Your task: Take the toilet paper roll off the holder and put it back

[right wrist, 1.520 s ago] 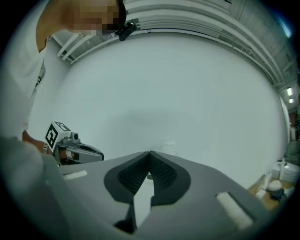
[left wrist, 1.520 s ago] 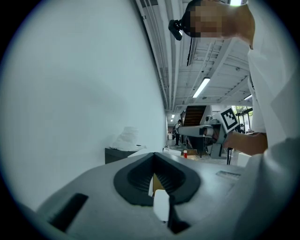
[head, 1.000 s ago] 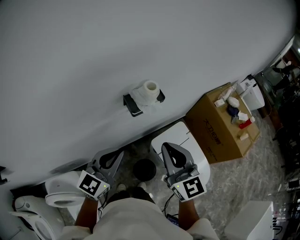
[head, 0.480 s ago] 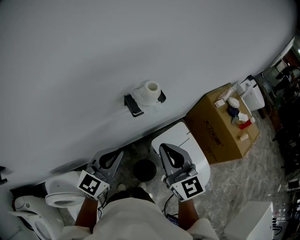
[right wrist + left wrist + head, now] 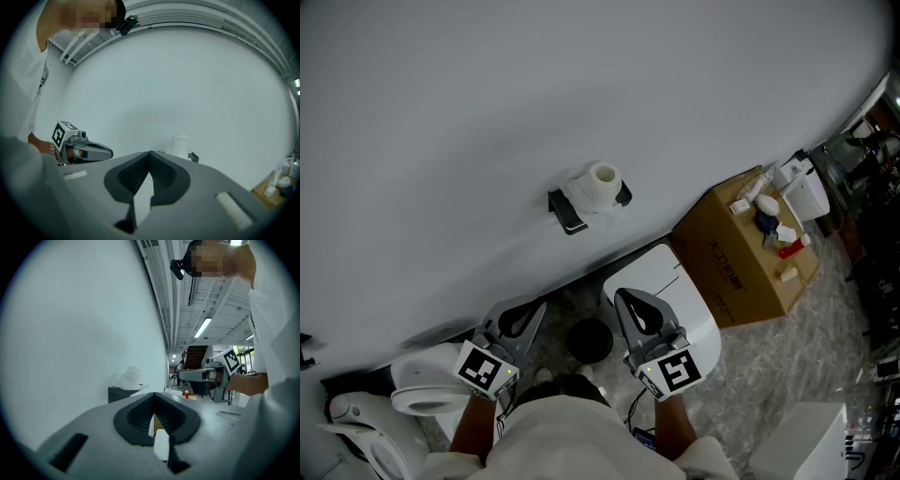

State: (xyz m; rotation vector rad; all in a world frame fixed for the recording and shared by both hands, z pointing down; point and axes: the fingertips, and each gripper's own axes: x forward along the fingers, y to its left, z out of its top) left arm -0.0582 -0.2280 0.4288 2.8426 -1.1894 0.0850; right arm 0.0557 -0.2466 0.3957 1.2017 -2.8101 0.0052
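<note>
Roll (image 5: 598,187) well beyond right claw (image 5: 621,296)

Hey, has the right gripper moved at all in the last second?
Yes, slightly. The right gripper has drifted left across the white box beneath it, toward the black round object on the floor.

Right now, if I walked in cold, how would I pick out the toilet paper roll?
Find the big bare white wall. Low on it, left of the brown cardboard box, a dark holder juts out. The toilet paper roll sits on it, the only white cylinder on the wall, hollow core showing.
</note>
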